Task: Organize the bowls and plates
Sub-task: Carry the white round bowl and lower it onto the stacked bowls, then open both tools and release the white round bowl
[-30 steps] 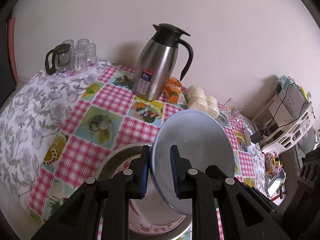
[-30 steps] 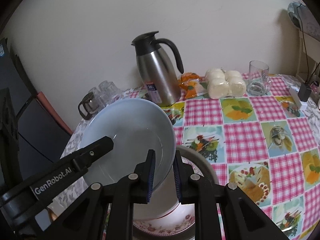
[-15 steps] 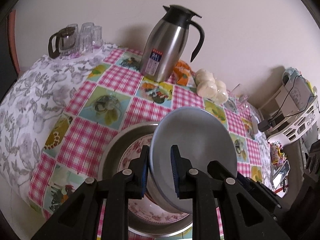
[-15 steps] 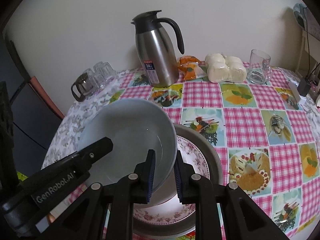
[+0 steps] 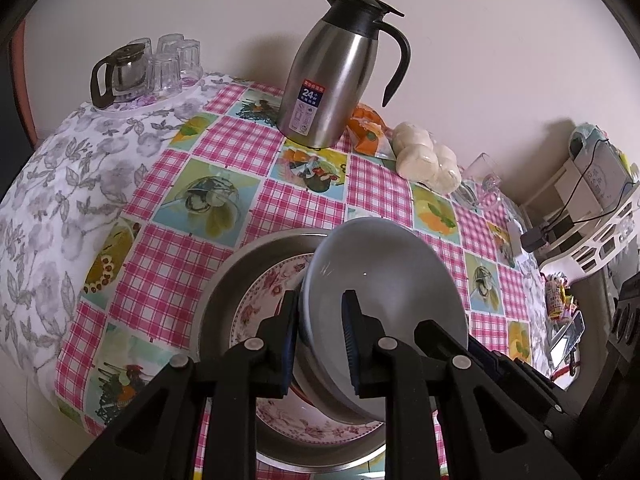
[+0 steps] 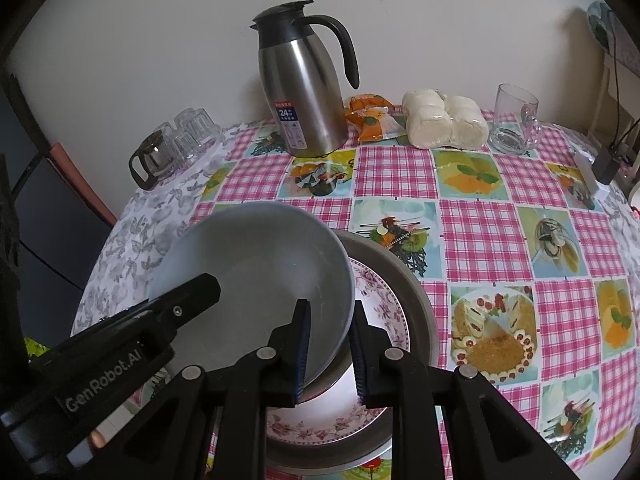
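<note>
A pale blue bowl (image 5: pixel 384 280) (image 6: pixel 256 268) is held by both grippers at opposite rims, just above a floral plate (image 5: pixel 272 292) (image 6: pixel 384 308) that lies inside a metal basin (image 5: pixel 240 264) (image 6: pixel 412 280). My left gripper (image 5: pixel 320 336) is shut on the bowl's left rim. My right gripper (image 6: pixel 328 344) is shut on its right rim. The bowl is tilted, and whether its underside touches the plate is hidden.
A steel thermos jug (image 5: pixel 332 76) (image 6: pixel 304 92) stands at the back of the checked tablecloth (image 5: pixel 208 196). Beside it are an orange snack bag (image 6: pixel 372 120), wrapped buns (image 6: pixel 444 120) and a glass mug (image 6: pixel 514 120). A glass teapot with cups (image 5: pixel 144 68) sits back left.
Both grippers have lowered the blue bowl toward the floral plate in the basin. Both grips hold unchanged.
</note>
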Demonstrator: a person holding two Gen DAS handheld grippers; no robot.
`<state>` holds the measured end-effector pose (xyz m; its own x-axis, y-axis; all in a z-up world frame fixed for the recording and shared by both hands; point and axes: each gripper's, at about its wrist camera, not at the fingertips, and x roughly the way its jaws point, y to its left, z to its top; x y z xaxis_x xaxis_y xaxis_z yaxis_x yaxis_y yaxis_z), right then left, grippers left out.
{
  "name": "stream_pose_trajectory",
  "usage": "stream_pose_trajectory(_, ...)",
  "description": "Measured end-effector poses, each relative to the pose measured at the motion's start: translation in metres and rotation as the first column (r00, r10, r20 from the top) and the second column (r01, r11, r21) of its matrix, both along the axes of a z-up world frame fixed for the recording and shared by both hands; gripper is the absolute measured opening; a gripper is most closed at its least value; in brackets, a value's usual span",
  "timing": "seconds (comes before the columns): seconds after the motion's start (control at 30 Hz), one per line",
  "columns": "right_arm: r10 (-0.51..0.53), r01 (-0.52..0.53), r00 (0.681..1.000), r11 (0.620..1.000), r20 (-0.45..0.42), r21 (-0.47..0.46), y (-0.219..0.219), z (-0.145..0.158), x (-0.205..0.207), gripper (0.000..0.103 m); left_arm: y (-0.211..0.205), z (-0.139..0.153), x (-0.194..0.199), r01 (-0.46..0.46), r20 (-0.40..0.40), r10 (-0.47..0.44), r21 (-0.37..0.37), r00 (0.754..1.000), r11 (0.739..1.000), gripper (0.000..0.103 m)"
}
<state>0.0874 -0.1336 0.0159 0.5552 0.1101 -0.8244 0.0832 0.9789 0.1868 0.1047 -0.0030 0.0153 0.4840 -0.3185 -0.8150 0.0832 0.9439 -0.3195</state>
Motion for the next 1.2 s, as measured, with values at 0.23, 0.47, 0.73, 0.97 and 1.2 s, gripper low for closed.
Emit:
stream_pose_trajectory(0.23,-0.002,0.002,1.0,1.0,-0.012,-0.005,-0.002,0.0,-0.001,0.025,-0.001,-0.001,0.0,-0.001,-0.002,0.001,0.0,1.0,1.0,0.021)
stream_pose_trajectory(0.47,0.01,-0.01,1.0,1.0,-0.014,-0.008,0.0,0.0,-0.001,0.028,0.002,0.003,-0.001,-0.023,0.016,0.023,0.027,1.0,0.999,0.024)
stream_pose_trajectory(0.73,0.011,-0.011,1.0,1.0,-0.007,-0.009,0.0,0.004,-0.002,0.028,0.009,0.003,0.0,-0.043,0.014,0.043,0.025,0.999,0.999,0.026)
stream_pose_trajectory(0.97,0.008,-0.008,1.0,1.0,0.003,-0.022,-0.002,0.006,-0.005,0.056,0.015,0.009,-0.003,-0.061,0.03,0.06,0.019,0.998,0.998,0.054)
stream_pose_trajectory(1.2,-0.003,0.004,1.0,0.999,0.017,-0.043,-0.006,0.009,-0.012,0.079,0.028,0.011,-0.01,-0.117,0.05,0.114,0.057,0.992,0.991,0.08)
